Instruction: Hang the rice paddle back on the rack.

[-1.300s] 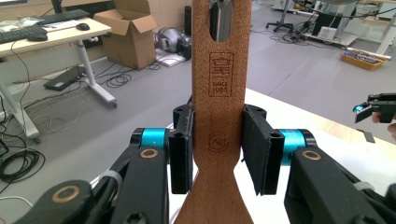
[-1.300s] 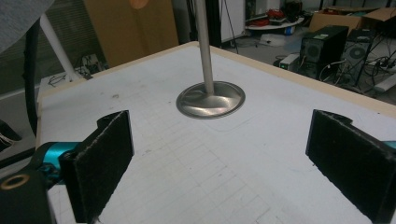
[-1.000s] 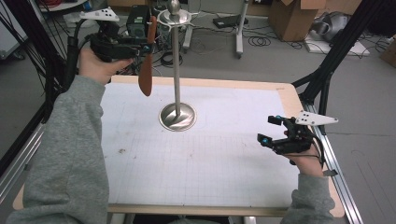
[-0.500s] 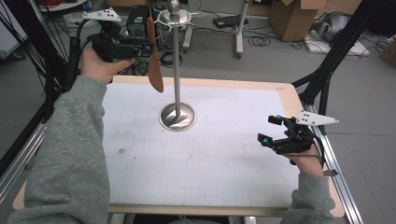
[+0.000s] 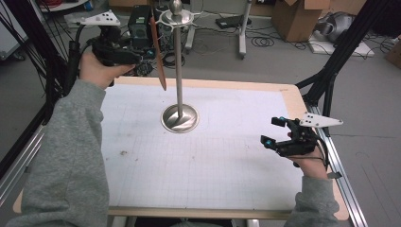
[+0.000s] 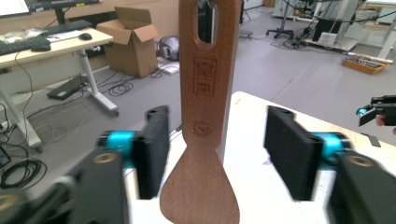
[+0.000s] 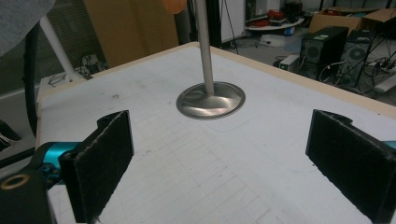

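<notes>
- While idling low at the near right of the tabletop (image 5: 142,189), right gripper (image 5: 276,137) gaping, nothing between its pads.
- Farther off, left gripper (image 6: 217,154) just spread clear of the wooden spatula (image 6: 205,116).
- Now hanging by its slot from the stand (image 5: 178,71); hanging step likely done.

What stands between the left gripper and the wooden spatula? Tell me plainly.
Nothing visible. The left gripper's jaws have just been opening, and the wooden spatula hangs between them, clear of both pads, its slot seemingly on a hook of the metal stand.
</notes>
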Available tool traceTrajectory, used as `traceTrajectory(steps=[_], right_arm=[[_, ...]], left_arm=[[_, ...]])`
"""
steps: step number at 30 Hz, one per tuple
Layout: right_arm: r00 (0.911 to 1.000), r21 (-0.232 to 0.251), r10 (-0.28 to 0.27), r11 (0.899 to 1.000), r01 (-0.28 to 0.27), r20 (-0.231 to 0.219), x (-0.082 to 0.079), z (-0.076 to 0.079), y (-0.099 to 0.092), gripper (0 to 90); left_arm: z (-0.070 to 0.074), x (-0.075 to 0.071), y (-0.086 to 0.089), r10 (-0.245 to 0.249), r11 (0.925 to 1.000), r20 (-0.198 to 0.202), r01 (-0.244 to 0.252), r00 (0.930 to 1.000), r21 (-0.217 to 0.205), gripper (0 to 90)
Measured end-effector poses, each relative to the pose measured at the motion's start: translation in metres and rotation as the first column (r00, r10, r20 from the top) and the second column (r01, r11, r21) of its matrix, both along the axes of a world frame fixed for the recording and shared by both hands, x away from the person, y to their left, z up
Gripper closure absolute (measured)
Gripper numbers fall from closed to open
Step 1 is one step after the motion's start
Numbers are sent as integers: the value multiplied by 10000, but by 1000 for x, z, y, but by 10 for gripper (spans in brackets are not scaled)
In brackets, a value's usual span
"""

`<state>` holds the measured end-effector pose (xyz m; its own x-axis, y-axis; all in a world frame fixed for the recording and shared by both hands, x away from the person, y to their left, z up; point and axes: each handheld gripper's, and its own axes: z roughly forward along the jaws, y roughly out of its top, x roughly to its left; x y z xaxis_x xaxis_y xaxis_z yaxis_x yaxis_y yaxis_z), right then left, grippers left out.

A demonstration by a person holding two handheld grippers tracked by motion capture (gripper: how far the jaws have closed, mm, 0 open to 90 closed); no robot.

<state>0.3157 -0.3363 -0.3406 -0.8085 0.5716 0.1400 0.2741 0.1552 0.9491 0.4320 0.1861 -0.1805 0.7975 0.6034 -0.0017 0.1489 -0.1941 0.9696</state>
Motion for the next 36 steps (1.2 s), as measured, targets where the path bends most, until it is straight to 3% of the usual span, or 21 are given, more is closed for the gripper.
traceTrajectory(steps=[6,12,19,24,36], right_arm=[[10000,1,-12,10000,12,49,1,0,1,62],[9999,-25,46,10000,-46,114,-1,2,3,62],[9997,25,75,10000,-76,214,-1,4,4,62],[9996,1,137,9999,-137,250,0,4,6,62],[9994,43,138,9999,-139,326,1,6,10,62]], left_arm=[[-10,-8,7,-177,9998,280,178,9995,-23,298],[-18,-19,10,10,10000,407,-12,9992,47,201],[-29,-34,14,-70,9999,435,73,9990,-74,174],[-37,-43,22,119,9993,344,-107,9993,-354,167],[-63,-61,37,580,9977,493,-562,9971,-368,171]])
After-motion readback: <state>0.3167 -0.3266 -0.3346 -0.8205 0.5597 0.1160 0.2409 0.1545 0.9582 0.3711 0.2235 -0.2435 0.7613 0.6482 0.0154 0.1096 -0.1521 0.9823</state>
